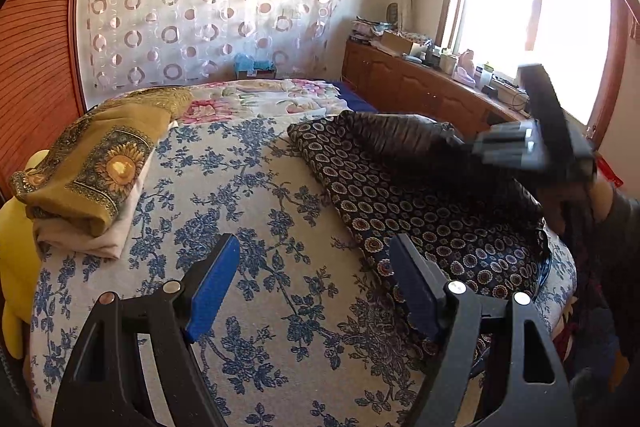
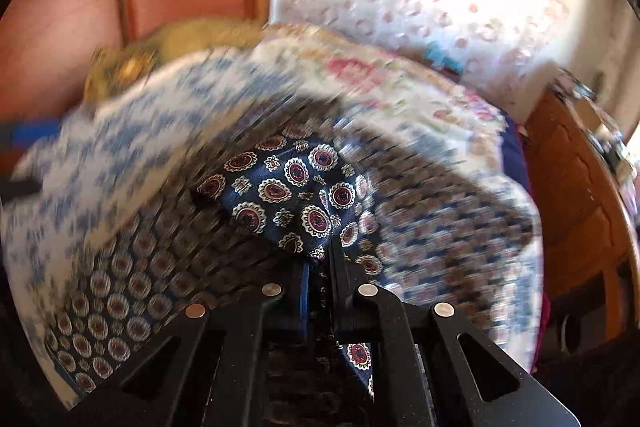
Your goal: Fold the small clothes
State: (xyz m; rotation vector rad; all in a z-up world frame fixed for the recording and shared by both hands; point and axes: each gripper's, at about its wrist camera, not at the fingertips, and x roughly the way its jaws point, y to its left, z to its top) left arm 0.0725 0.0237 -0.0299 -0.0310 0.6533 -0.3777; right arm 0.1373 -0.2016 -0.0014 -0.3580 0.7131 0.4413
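The right tongs are pressed together on a fold of the dark patterned cloth, which is pinched between the two fingers so that the corner stands up in front of the camera; a scrap of the same cloth hangs below the grip. This hold is judged to serve for carrying an edge over the rest of the garment. The left tongs are spread wide and nothing is held between them; they are poised just above the bed cover, beside the near edge of the cloth, probably to be ready to pin or take that edge. In the left view the right tongs are seen blurred over the far side of the garment, which lies partly doubled on the bed. A folded yellow garment is stacked on a pale one at the far left, well apart, likely as finished pieces.
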